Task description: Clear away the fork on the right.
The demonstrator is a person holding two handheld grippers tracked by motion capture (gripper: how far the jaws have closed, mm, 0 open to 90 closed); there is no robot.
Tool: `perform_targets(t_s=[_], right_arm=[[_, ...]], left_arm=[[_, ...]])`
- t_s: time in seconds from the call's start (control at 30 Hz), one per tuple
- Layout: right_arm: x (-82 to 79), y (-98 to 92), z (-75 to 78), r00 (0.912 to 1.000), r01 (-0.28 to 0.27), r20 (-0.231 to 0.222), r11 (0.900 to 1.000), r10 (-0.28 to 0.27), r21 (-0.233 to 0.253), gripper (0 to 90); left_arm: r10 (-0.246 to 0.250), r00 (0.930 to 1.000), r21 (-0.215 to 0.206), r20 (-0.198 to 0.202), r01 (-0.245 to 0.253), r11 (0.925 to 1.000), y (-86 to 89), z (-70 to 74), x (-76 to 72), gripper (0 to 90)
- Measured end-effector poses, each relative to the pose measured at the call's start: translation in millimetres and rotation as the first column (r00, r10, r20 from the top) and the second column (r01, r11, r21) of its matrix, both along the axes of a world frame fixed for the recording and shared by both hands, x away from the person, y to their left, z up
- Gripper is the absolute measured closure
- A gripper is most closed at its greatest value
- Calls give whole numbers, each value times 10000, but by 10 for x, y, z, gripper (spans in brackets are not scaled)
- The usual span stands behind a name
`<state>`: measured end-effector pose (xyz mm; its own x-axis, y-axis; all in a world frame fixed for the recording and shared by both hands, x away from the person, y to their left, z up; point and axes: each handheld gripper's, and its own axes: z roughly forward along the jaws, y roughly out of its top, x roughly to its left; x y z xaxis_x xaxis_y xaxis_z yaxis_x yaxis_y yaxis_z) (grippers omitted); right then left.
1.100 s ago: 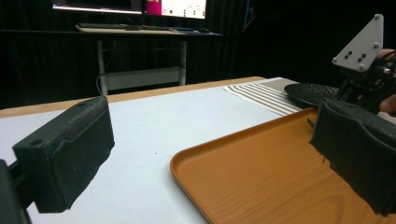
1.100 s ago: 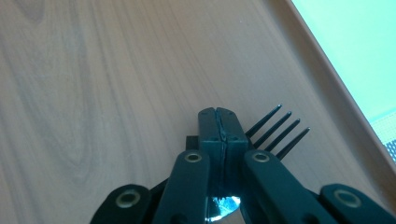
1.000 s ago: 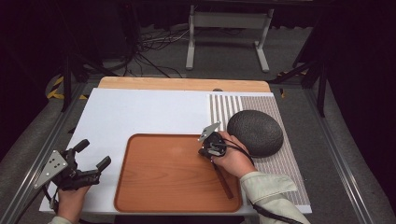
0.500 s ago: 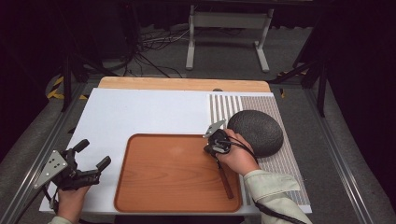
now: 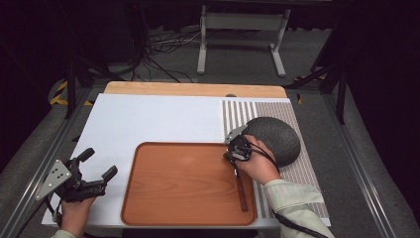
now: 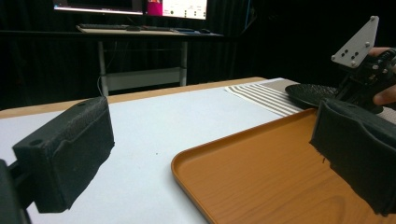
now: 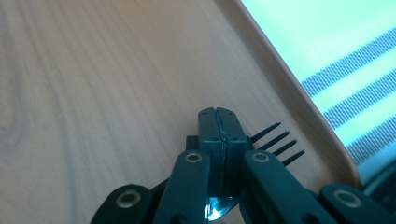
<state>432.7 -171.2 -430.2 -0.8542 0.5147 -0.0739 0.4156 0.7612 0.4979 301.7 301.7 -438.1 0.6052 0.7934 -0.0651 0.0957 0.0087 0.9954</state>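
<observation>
Wooden tray [image 5: 188,186] carries a fork [image 7: 275,140], pinched in the right gripper [image 7: 217,116], tines toward the near rim. Left gripper [image 5: 94,171] idles wide open, empty, well apart

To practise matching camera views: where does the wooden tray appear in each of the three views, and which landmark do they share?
High view: tray at bottom centre, between the hands.
Left gripper view: tray at lower right.
Right gripper view: tray floor at left, with the rim running diagonally at right.
Shared landmark: striped mat beside the tray.
</observation>
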Motion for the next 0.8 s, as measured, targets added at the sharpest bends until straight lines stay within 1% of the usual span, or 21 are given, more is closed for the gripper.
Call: perform_targets(t_s=[0.07, 0.17, 0.3, 0.5, 0.53, 0.6, 0.63, 0.67, 0.73, 0.77, 0.8], right_arm=[[1, -31, 0, 9999, 106, -13, 9999, -106, 24, 900], [3, -76, 4, 9997, 260, 0, 9997, -260, 0, 900], [9, -125, 9, 9990, 452, -30, 9990, -452, -39, 900], [8, -164, 15, 9986, 531, -14, 9985, -531, -97, 900], [7, -164, 18, 9988, 498, 15, 9987, -498, -81, 900], [-2, -165, 50, 9987, 493, 133, 9987, -495, 105, 900], [-15, -165, 87, 9981, 583, 174, 9980, -587, 237, 900], [-23, -170, 118, 9981, 560, 228, 9977, -569, 376, 887], [-41, -172, 174, 9976, 517, 441, 9973, -540, 519, 758], [-41, -172, 174, 9976, 517, 441, 9973, -540, 519, 758], [-59, -170, 213, 9967, 531, 580, 9957, -576, 761, 659]], left_arm=[[6, 10000, -23, -15, -6, 10000, -6, -2, 2, 2], [-6, 10000, 52, 0, 6, 10000, -5, -2, 5, 2], [14, 10000, 5, -8, -14, 10000, -4, -3, 7, 2], [3, 10000, -5, -35, -3, 10000, -1, -6, -5, 2], [13, 10000, -5, -46, -13, 10000, 4, -7, -10, 2], [21, 10000, 45, -35, -21, 10000, 11, -6, -11, 2], [60, 10000, -35, 6, -60, 10000, 18, -2, -16, 2], [70, 10000, -34, 10, -70, 10000, 20, -2, -17, 2], [71, 10000, -34, 8, -71, 10000, 20, -2, -17, 2], [72, 10000, -19, -8, -72, 10000, 20, -4, -18, 2], [126, 9999, 1, 13, -126, 9999, 19, -4, -21, 2]])
